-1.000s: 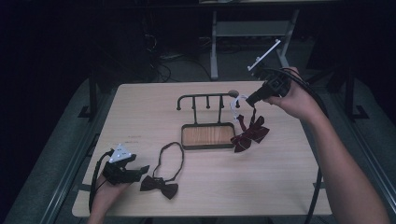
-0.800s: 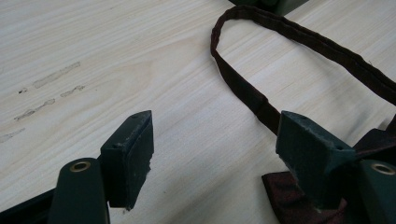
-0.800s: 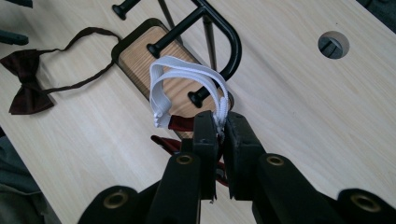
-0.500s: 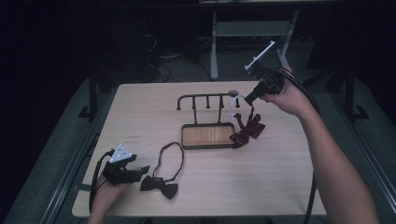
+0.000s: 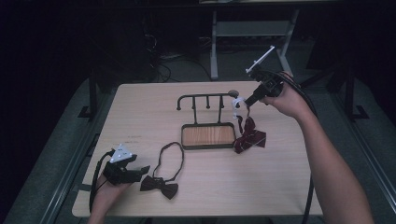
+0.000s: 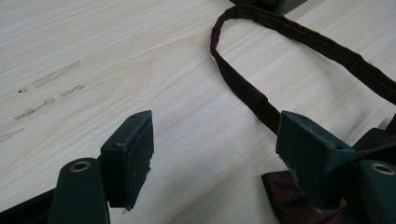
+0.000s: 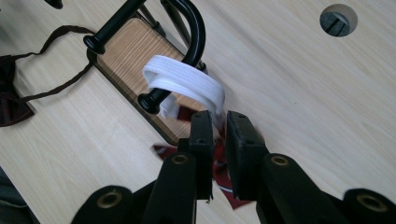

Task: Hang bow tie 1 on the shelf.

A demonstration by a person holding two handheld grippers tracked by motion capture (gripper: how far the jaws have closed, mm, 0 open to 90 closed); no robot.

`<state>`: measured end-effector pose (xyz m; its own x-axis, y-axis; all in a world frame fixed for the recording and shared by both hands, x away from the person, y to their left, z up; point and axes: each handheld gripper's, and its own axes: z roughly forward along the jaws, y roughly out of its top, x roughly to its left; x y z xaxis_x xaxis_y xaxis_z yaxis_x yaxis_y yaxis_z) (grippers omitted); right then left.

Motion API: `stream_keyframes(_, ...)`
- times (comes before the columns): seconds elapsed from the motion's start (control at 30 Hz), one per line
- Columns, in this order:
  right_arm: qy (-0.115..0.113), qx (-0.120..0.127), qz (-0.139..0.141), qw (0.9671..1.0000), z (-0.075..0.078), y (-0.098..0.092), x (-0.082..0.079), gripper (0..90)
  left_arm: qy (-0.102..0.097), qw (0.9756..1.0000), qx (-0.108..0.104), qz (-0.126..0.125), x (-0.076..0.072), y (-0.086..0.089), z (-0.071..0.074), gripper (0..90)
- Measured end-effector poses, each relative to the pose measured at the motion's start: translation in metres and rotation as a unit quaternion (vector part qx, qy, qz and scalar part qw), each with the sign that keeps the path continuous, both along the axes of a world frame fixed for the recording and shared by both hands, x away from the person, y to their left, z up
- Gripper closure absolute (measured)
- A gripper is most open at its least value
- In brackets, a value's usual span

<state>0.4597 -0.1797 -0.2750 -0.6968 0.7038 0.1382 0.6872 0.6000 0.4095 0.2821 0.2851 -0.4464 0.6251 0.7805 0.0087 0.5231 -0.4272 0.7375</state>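
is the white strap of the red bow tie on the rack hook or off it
On: the white elastic strap loops over the black metal rack's end hook, the right gripper pinching it.

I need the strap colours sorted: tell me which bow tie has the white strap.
The striped red bow tie right of the rack; its white strap loops over a hook.

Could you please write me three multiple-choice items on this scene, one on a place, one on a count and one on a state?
1. Where is the white band?
A. looped over the rack's end hook
B. flat on the table
C. in the left gripper

2. How many bow ties are there?
A. one
B. two
C. four

3. How do the left gripper's jaws stand?
A. shut on a strap
B. wide apart
C. shut on nothing

Answers: 1 A, the band hangs over the hook of the rack. 2 B, the dark tie and the striped tie. 3 B, bare table shows between them.
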Motion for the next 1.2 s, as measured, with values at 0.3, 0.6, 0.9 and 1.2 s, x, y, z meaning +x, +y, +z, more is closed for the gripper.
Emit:
stream_keyframes(0.3, 0.005, 0.016, 0.012, 0.9998, -0.007, -0.002, -0.007, 76.6, 0.001, 1.0000, 0.001, -0.001, 0.000, -0.002, 0.000, 28.2)
stream_keyframes(0.6, 0.010, 0.028, 0.020, 0.9994, -0.013, -0.007, -0.014, 70.9, 0.004, 1.0000, 0.004, -0.001, 0.000, -0.001, 0.000, 28.2)
stream_keyframes(0.9, 0.018, 0.042, 0.019, 0.9988, -0.025, -0.019, -0.025, 63.5, 0.005, 1.0000, 0.007, -0.003, 0.000, -0.002, -0.001, 28.2)
stream_keyframes(1.2, 0.021, 0.051, 0.015, 0.9983, -0.037, -0.027, -0.033, 55.7, 0.006, 1.0000, 0.006, 0.000, 0.000, -0.004, -0.002, 28.2)
